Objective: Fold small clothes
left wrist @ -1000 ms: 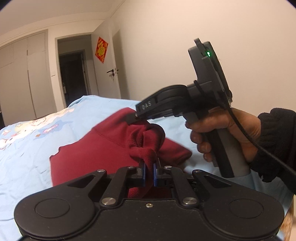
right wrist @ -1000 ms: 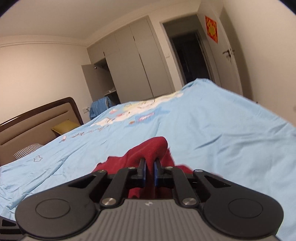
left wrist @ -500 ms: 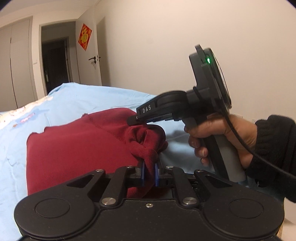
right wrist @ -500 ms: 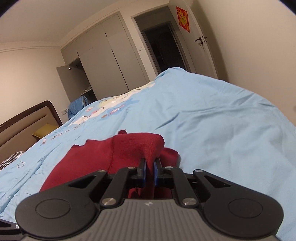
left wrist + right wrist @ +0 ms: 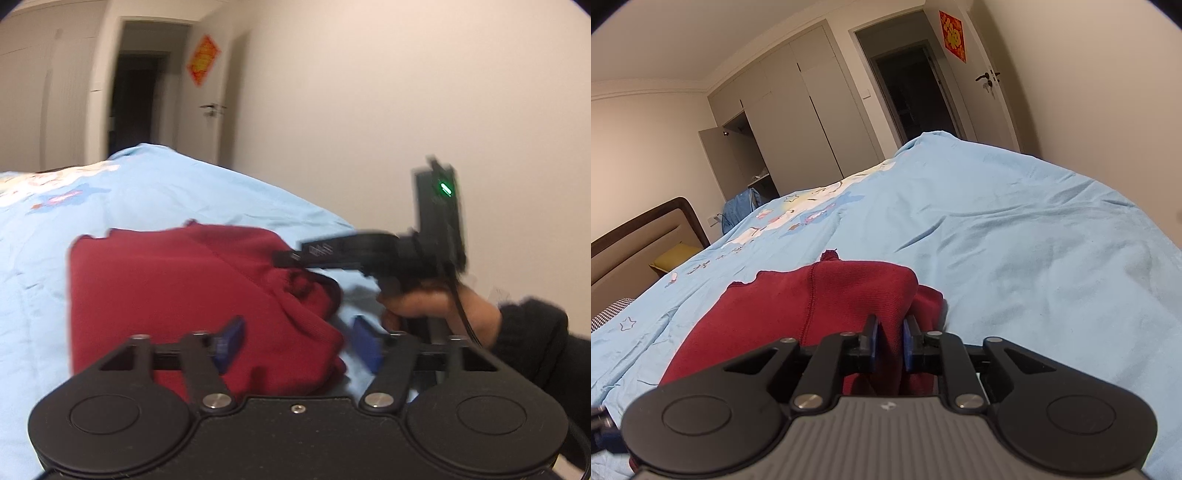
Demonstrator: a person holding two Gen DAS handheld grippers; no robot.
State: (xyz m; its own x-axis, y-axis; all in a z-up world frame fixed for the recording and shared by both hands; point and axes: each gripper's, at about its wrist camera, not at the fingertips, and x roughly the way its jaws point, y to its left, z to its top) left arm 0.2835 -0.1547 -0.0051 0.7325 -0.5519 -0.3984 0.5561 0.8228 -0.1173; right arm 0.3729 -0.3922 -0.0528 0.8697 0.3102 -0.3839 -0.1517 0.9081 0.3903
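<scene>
A dark red garment [image 5: 166, 288] lies folded on the light blue bed sheet [image 5: 166, 192]. My left gripper [image 5: 297, 345] is open, its blue pads wide apart on either side of the garment's near corner, which rests on the sheet. In the left wrist view my right gripper [image 5: 284, 256], held by a person's hand [image 5: 436, 306], reaches the garment's right edge. In the right wrist view the right gripper [image 5: 891, 345] is shut on a fold of the red garment [image 5: 812, 306], with cloth standing between its blue pads.
The blue sheet [image 5: 1034, 240] spreads far ahead and to the right, ending near a white wall. A headboard [image 5: 639, 240] is at the left. Wardrobe doors [image 5: 798, 110], a dark doorway [image 5: 912, 92] and a white door [image 5: 990, 92] stand beyond the bed.
My left gripper has opened and let go of the garment corner, which dropped onto the sheet. Both grippers came down toward the bed, and the garment now lies flatter.
</scene>
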